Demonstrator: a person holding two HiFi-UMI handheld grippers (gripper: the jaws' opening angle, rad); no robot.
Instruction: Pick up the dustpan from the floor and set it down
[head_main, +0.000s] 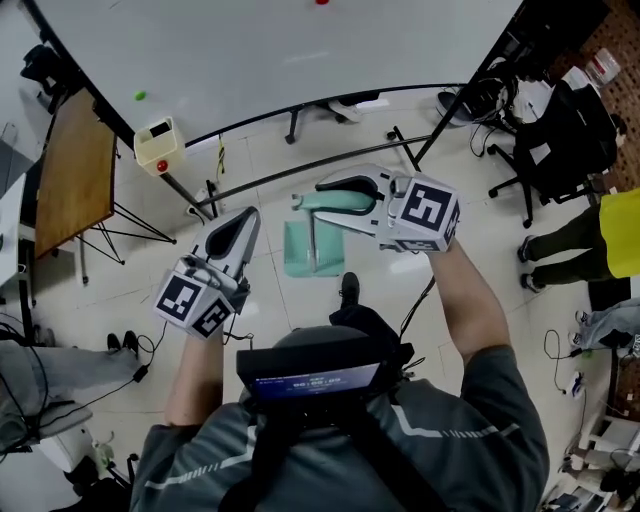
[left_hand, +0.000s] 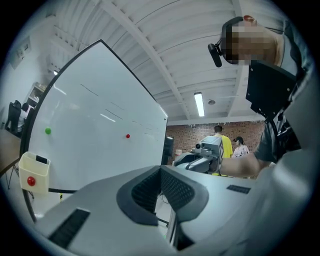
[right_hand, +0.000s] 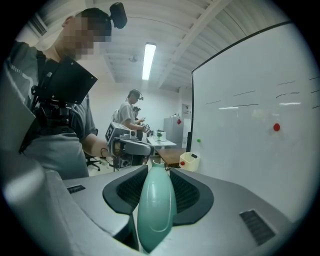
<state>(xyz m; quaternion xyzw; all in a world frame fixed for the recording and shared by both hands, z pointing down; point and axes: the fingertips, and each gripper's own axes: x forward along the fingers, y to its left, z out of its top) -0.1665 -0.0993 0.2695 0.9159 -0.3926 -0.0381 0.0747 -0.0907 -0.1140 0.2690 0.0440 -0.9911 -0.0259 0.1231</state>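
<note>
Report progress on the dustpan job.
Done: the pickup. The right tool is shut on the teal handle of the dustpan, which hangs below it, apparently clear of the floor. In hand: carrying it. Left: setting it down. The left tool is shut and holds nothing.

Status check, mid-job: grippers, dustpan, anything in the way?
Left gripper shut, empty. Right gripper shut on dustpan handle, pan hanging below it. Whiteboard and its stand legs just beyond the pan.
</note>
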